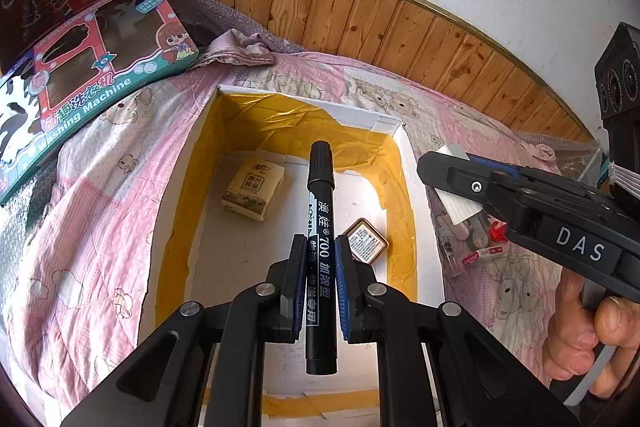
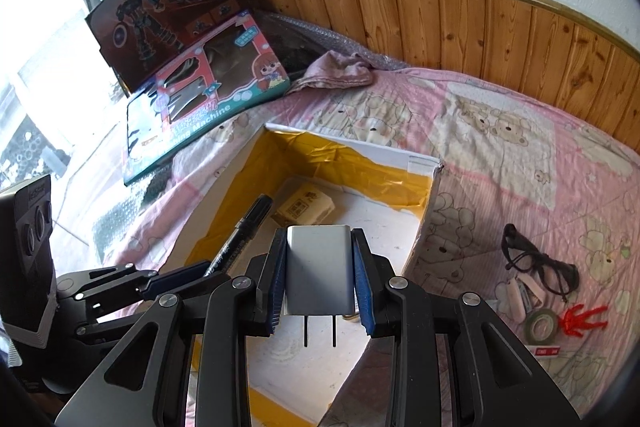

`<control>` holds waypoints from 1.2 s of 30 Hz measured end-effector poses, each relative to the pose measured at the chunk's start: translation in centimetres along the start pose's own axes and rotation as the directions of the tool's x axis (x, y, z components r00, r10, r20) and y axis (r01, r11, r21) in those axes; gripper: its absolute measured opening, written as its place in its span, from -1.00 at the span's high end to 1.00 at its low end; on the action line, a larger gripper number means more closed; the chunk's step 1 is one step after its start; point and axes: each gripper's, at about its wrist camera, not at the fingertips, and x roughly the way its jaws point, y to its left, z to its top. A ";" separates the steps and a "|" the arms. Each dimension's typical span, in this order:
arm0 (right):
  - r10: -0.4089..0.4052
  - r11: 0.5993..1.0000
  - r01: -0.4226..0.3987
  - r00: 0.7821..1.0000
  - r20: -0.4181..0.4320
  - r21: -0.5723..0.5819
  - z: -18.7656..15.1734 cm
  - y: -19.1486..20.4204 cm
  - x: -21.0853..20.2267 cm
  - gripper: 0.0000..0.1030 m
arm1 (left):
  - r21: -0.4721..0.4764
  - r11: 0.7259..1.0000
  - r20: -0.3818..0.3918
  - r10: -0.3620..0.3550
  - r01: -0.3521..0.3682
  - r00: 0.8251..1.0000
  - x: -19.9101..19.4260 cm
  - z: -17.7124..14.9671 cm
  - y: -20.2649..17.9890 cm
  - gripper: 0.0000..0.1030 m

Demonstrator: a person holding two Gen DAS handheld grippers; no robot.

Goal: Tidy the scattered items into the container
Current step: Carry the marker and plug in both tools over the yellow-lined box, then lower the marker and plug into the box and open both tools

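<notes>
My left gripper (image 1: pixel 320 241) is shut on a black marker (image 1: pixel 321 187), held lengthwise over the open white box (image 1: pixel 180 195) lined with yellow tape. On the box floor lie a tissue packet (image 1: pixel 254 189) and a small brown tin (image 1: pixel 366 241). My right gripper (image 2: pixel 319 239) is shut on a white plug charger (image 2: pixel 318 267), prongs toward the camera, above the box's near right part. In the left wrist view the right gripper (image 1: pixel 444 163) hangs over the box's right rim. The right wrist view shows the left gripper (image 2: pixel 196 271) with the marker (image 2: pixel 252 219).
The box (image 2: pixel 424 187) sits on a pink bear-print quilt (image 2: pixel 520 155). Right of it lie black glasses (image 2: pixel 536 263), a tape roll (image 2: pixel 542 325), a red figure (image 2: pixel 582 319) and small white items (image 2: pixel 516 297). Toy boxes (image 1: pixel 100 67) and a crumpled cloth (image 1: pixel 240 49) lie far left by the wood-panelled wall.
</notes>
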 end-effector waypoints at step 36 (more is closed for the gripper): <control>0.004 1.000 -0.003 0.999 -0.049 0.006 2.6 -4.1 7.1 0.30 | -0.129 0.991 -0.135 0.012 -0.029 0.991 7.8 2.9 3.4 0.37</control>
